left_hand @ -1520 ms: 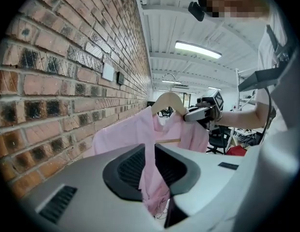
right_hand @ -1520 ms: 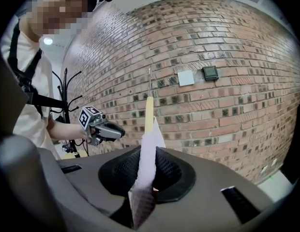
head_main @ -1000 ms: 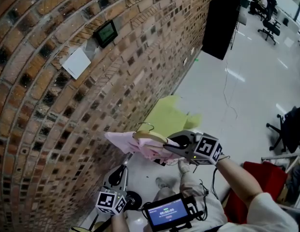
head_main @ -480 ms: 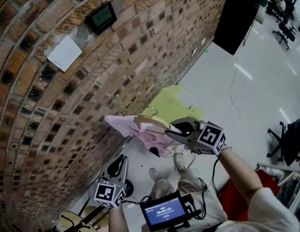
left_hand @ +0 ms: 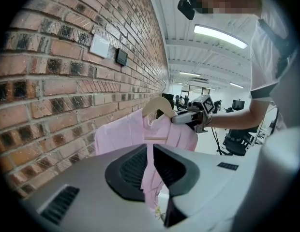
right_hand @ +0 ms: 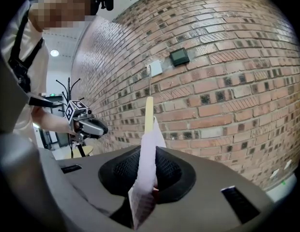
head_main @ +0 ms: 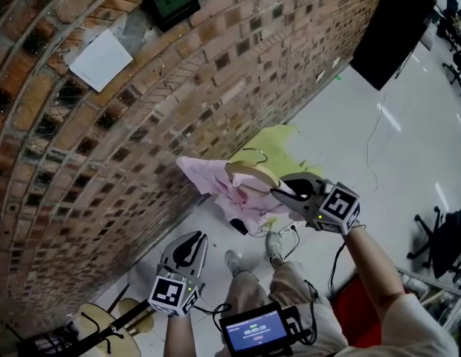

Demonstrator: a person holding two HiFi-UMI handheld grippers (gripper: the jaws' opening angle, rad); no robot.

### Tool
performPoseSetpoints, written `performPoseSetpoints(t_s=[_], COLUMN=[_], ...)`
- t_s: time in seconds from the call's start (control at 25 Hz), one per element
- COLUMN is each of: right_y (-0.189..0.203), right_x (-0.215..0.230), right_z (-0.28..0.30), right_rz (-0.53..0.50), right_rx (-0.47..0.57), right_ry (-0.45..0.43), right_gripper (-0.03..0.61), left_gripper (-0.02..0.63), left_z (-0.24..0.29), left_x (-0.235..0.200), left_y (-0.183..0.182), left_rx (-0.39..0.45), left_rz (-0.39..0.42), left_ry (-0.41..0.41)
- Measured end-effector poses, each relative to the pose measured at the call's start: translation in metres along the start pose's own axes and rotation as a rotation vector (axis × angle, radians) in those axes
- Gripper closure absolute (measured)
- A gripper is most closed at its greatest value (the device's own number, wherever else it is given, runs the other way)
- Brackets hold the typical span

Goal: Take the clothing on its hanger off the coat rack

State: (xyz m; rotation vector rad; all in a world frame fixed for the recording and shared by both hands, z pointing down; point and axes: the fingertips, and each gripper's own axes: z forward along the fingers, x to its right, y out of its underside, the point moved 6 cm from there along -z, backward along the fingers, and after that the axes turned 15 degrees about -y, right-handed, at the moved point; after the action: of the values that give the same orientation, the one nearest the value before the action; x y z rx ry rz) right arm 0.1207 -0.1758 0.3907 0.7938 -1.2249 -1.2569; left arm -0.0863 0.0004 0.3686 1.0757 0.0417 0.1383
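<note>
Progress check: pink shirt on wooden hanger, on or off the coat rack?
Off: right gripper, jaws shut, holds the pink shirt on its wooden hanger, apart from the coat rack.

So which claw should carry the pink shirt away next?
Right. The right claw is shut on the pink shirt by its wooden hanger, clear of the brick wall. The left claw hangs lower, holding nothing.

Wall (head_main: 141,125) is closing off everything from 8 to 12 o'clock. Floor (head_main: 379,162) is lying open from 1 to 3. Rack (head_main: 119,323) is standing at 7 and chair (head_main: 446,240) at 4, while shirt (head_main: 216,188) is hanging mid-frame, just beside the wall.
</note>
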Motion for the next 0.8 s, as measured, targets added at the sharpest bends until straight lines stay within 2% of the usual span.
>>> performPoseSetpoints(t_s=[0.8], right_y=[0.133], right_x=[0.102], right_z=[0.004], right_rz=[0.117], right_rx=[0.024], right_ry=[0.076], right_gripper=[0.532], left_gripper=[0.568], left_z=[0.104], left_x=[0.018], left_y=[0.072], left_rx=[-0.094], left_rz=[-0.012], left_ry=[0.065])
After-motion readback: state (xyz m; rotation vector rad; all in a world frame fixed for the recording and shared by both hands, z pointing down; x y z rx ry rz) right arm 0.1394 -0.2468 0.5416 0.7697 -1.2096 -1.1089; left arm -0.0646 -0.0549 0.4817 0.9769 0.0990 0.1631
